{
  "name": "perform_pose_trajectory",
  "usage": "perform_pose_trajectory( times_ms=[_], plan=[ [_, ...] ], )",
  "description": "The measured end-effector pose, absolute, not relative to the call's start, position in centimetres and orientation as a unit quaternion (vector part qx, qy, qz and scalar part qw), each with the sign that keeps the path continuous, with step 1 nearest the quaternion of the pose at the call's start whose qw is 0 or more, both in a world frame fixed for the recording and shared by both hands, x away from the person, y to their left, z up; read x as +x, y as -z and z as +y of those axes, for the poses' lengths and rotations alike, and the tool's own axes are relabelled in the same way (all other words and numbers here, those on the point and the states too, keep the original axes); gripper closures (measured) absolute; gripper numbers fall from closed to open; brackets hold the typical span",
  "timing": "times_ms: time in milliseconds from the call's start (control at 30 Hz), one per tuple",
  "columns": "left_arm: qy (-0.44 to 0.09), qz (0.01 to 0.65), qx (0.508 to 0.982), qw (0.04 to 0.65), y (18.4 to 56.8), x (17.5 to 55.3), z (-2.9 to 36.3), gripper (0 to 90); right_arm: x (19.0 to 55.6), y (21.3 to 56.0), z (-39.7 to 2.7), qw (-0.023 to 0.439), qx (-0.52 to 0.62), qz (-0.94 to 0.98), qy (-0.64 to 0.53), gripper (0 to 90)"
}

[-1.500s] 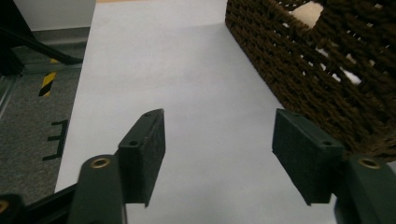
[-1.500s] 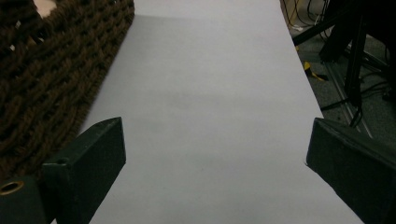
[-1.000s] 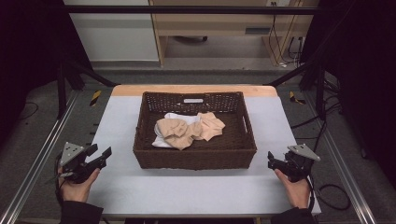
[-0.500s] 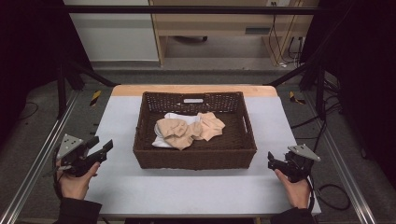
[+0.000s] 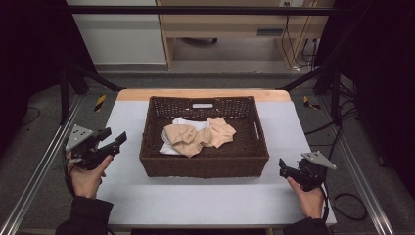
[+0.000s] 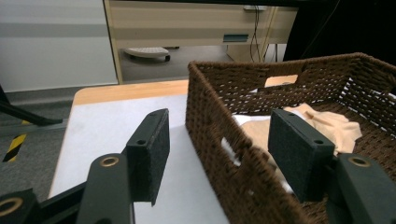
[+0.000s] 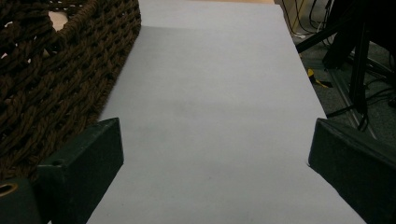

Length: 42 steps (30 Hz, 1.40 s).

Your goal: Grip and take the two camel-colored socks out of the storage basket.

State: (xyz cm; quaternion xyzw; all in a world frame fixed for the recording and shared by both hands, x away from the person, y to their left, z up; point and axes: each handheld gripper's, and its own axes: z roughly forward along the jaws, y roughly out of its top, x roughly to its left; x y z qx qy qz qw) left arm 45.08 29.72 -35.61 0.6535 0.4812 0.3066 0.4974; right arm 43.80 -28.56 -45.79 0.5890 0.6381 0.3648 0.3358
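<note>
Inside wicker basket (image 5: 203, 164) — crumpled tan and white cloths (image 5: 198, 137).

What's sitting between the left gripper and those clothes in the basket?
The basket's woven side wall, plus bare table before it. The high view shows the left gripper outside that wall, the clothes inside.

Left gripper (image 5: 111, 142) lifted off the surface in the left hand (image 5: 87, 174), jaws spread wide, pointing up and rightward. Right gripper (image 5: 285, 169) low at the near right corner in the right hand (image 5: 309, 197), jaws likewise parted.
</note>
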Motion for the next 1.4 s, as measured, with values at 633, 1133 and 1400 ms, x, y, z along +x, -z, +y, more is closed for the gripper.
perform_pose_trajectory(
  times_ms=[633, 1133, 1400],
  plan=[
    [-0.308, 0.453, 0.677, 0.492, 33.6, 47.9, 24.1, 39.5, 43.9, 45.8, -28.4, 0.347, 0.585, 0.639, -0.359, 3.7],
    [-0.306, 0.434, 0.697, 0.482, 32.8, 50.4, 19.9, 41.4, 44.0, 45.7, -28.4, 0.353, 0.582, 0.64, -0.357, 4.4],
    [-0.305, 0.436, 0.702, 0.474, 33.7, 52.6, 17.9, 42.3, 44.0, 45.7, -28.2, 0.35, 0.584, 0.638, -0.36, 4.5]
  ],
)
